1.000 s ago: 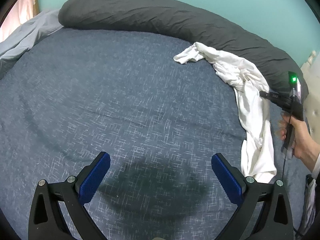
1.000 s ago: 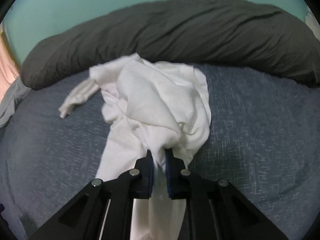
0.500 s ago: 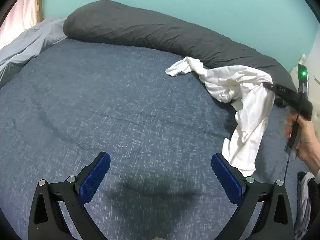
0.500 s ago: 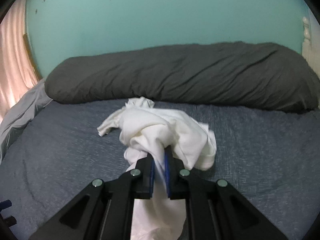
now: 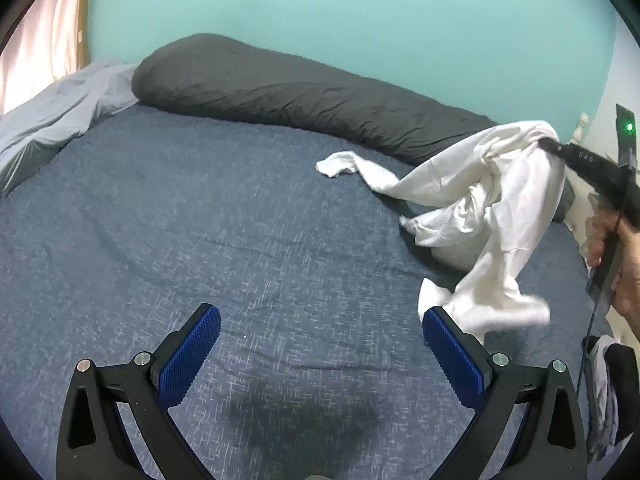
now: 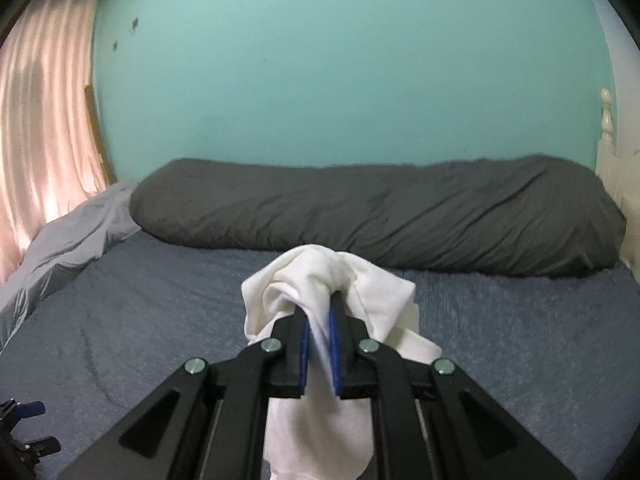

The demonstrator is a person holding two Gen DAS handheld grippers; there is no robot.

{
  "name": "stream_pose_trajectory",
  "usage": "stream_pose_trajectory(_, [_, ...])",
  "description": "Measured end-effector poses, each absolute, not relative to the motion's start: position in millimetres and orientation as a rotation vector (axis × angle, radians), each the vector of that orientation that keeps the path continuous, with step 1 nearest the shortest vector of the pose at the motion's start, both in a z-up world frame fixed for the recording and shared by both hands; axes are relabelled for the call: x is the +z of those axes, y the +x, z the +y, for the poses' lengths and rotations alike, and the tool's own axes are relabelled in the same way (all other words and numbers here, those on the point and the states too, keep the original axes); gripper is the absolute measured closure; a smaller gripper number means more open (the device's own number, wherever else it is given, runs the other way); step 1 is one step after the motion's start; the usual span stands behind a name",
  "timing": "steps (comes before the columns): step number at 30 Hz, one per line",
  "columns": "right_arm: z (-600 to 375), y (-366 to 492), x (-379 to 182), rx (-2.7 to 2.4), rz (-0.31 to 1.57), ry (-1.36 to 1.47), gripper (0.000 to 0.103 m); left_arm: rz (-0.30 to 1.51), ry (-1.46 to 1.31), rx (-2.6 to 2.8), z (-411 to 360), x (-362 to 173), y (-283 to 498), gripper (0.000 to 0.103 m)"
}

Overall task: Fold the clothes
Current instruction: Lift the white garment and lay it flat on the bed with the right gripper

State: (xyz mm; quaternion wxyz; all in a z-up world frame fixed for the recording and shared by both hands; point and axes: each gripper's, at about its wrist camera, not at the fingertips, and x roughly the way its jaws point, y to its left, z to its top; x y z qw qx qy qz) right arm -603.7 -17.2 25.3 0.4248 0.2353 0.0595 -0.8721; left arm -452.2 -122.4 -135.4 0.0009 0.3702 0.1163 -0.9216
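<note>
Lifting a crumpled white garment (image 5: 496,200) off a blue bedspread (image 5: 200,220), the right gripper (image 6: 319,320) has its two blue-padded jaws pinched together on a bunch of the cloth. The garment hangs in twisted folds at the right side of the bed: one end trails on the spread near a long dark grey pillow (image 5: 300,92) along the far edge, and the lower end dangles close to the near right corner. The left gripper (image 5: 322,350) hovers over bare bedspread at the near middle, its jaws wide apart and holding nothing.

Judging from this, the step in hand is raising the garment clear so it can be opened out flat before folding. To do it well, the right gripper would need to lift until the trailing end leaves the bed, letting the twists drop out. The left gripper could then take a free edge or corner, not the bunched middle, so the cloth spreads between both tools. A thin pinch may slip if shaken hard.
</note>
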Motion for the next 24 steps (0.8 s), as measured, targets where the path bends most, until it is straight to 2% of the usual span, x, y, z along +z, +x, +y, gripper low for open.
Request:
stream_pose_trajectory(15, [70, -483, 97, -2.092, 0.091, 0.346, 0.095, 0.312, 1.01, -3.016, -97, -110, -383, 0.0])
stream_pose_trajectory(24, [133, -403, 153, -2.09, 0.064, 0.242, 0.095, 0.304, 0.982, -3.06, -94, -71, -319, 0.0])
